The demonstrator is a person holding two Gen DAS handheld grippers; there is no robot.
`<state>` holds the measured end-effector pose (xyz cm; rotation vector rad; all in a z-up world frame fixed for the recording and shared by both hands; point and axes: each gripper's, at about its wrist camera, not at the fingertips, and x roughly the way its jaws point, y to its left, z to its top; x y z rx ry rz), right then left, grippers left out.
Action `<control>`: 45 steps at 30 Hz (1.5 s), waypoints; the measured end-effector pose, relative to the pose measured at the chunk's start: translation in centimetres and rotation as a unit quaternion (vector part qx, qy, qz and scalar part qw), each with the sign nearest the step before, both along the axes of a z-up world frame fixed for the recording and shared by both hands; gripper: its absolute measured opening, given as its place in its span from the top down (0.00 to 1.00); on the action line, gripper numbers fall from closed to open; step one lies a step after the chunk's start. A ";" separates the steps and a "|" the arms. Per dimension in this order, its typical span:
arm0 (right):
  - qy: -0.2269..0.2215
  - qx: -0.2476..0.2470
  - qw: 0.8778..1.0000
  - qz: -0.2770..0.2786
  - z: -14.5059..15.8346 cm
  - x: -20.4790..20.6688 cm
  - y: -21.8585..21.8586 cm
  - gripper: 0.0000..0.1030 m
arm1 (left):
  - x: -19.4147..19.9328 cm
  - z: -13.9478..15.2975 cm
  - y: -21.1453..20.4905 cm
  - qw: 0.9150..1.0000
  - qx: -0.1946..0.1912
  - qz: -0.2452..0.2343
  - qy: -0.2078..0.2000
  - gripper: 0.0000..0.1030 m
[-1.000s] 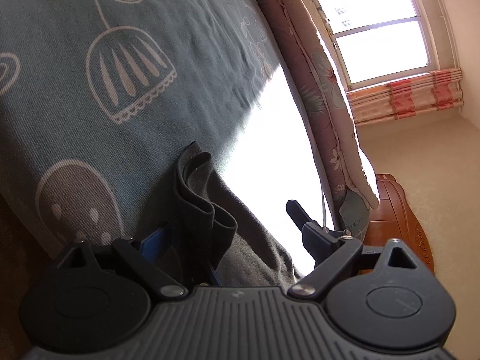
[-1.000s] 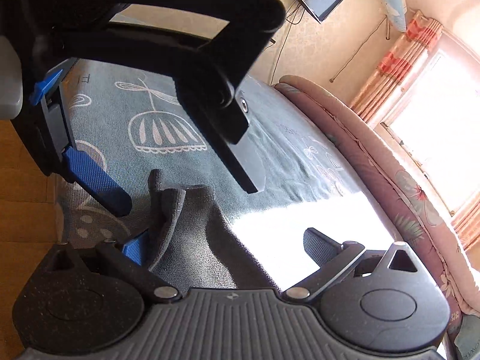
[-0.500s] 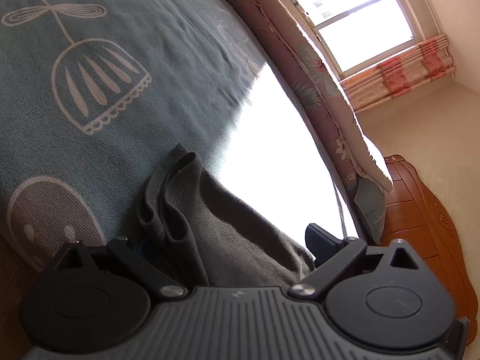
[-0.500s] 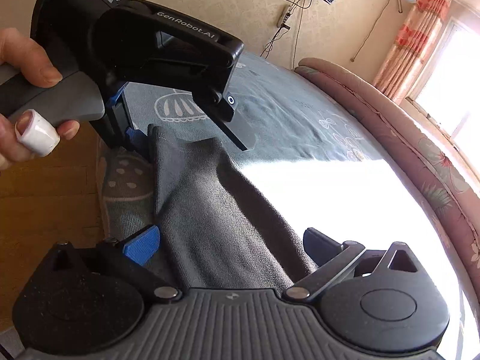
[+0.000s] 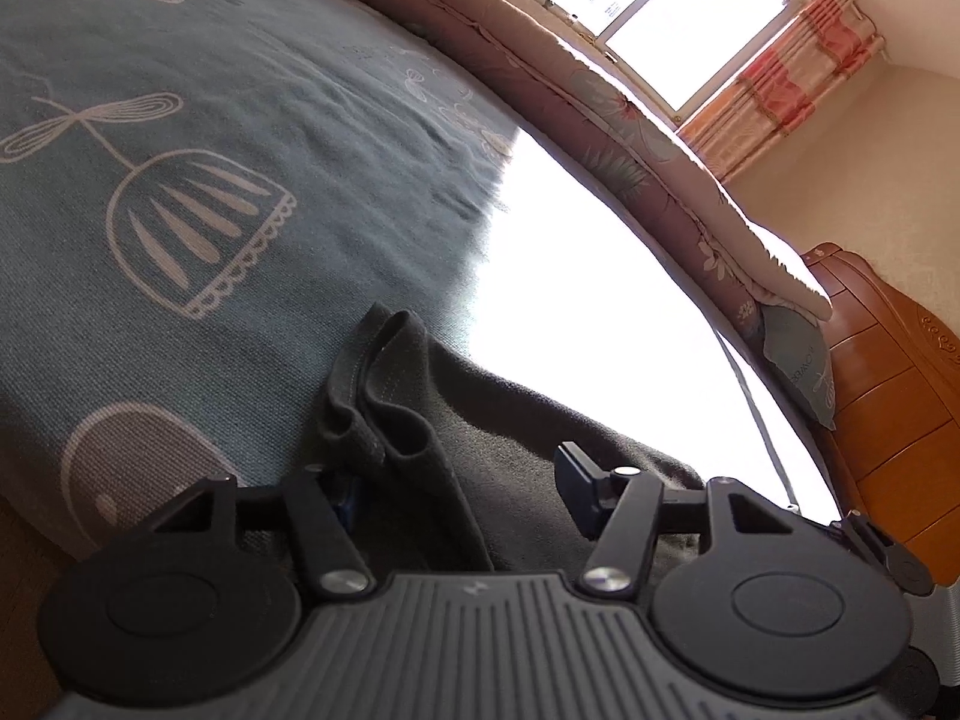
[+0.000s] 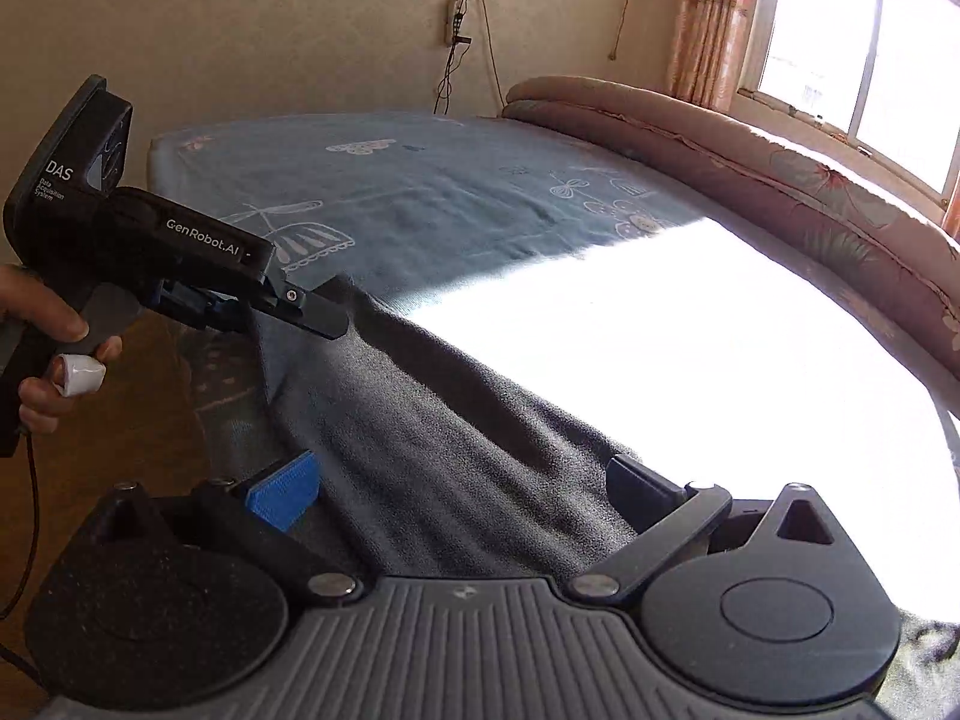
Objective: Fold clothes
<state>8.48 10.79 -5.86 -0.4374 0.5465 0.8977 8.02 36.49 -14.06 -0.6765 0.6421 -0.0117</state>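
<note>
A blue patterned bed carries a dark grey garment.

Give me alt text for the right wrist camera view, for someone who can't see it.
A dark grey garment stretches across a teal patterned bedspread between the right gripper, whose fingers stand apart around it, and the hand-held left gripper, whose jaws are closing at its far end. Bright sunlight from a window washes out the bed's right side.
</note>
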 end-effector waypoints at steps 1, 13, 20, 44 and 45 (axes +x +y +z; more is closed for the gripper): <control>0.005 0.004 1.000 0.001 0.0 0.0 0.0 0.00 | -0.1 0.0 -0.1 1.000 0.007 0.004 0.002 0.51; 0.161 0.090 0.983 0.008 -0.2 2.7 -1.6 0.00 | -2.3 0.1 0.4 0.998 0.001 0.065 0.008 0.95; 0.303 0.170 0.938 0.009 -1.3 4.6 -0.8 0.00 | -3.1 2.4 -0.5 0.998 0.009 0.056 -0.041 0.95; 0.417 0.237 0.869 -0.120 -3.5 11.5 0.2 0.00 | -2.9 2.9 -1.7 0.997 0.034 0.060 -0.044 0.95; 0.417 0.242 0.867 -0.126 -3.7 12.2 0.4 0.00 | -2.9 2.9 -1.7 0.997 0.033 0.060 -0.044 0.95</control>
